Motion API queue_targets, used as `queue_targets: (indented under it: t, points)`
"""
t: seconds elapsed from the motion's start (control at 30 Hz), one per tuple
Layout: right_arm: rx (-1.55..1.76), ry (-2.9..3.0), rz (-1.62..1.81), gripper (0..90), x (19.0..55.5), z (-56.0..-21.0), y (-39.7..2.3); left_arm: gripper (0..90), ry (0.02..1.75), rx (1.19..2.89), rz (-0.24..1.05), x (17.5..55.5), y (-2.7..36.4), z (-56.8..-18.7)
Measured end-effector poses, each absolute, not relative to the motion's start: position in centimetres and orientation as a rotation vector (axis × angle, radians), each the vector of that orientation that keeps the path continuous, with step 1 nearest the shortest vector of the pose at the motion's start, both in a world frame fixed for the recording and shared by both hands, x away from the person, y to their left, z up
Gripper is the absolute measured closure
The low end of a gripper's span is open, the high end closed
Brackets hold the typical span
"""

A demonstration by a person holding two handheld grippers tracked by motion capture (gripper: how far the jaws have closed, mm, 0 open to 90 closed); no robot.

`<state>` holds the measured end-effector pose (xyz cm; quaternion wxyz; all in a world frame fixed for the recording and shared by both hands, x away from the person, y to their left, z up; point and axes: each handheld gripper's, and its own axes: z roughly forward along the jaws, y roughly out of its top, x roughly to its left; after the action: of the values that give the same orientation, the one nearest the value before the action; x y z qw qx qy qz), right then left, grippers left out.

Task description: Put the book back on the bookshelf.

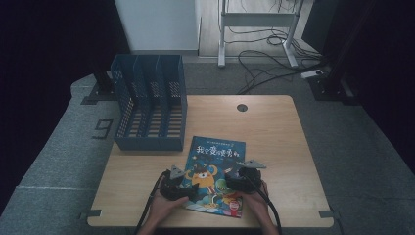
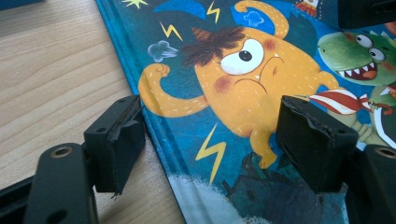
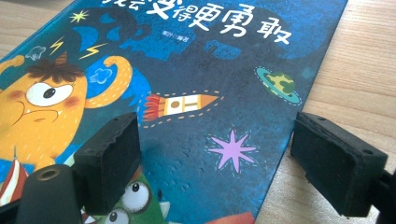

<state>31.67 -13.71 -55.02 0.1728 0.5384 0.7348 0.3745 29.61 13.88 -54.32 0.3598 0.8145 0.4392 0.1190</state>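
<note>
- Left tongs point(image 2: 210, 140): jaws wide apart, holding nothing; they straddle the book's point(image 1: 214, 175) left edge, one jaw over the bare worktop point(image 2: 51, 70), the other over the cover.
- Right tongs point(image 3: 233, 168): likewise wide open and empty, straddling the book's right edge.
- Book lies flat, cover up, under both tongs, at the worktop's near edge.
- File rack point(image 1: 149, 103) stands beyond the left tongs, well apart from the book.
- Judgement: approach step, no grasp yet. Next move likely calls for lifting an edge before closing.
</note>
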Motion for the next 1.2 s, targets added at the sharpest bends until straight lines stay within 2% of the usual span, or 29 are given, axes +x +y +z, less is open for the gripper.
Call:
queue_targets:
  t: [0.33,0.53,0.9,1.2]
  points:
    - [1.563,2.072,1.043,16.0,31.8,-54.9,-14.3,24.1,1.1,2.126,0.278,29.2,13.2,-54.2]
    - [1.577,2.074,1.053,20.3,31.8,-54.7,-14.7,24.0,1.105,2.121,0.284,29.2,13.2,-54.2]
    - [1.695,2.031,1.176,25.7,31.8,-54.3,-15.8,23.9,1.114,2.114,0.286,29.2,13.1,-54.3]
    - [1.747,2.006,1.273,26.0,31.8,-53.8,-16.5,23.9,1.114,2.109,0.278,29.2,13.2,-54.3]
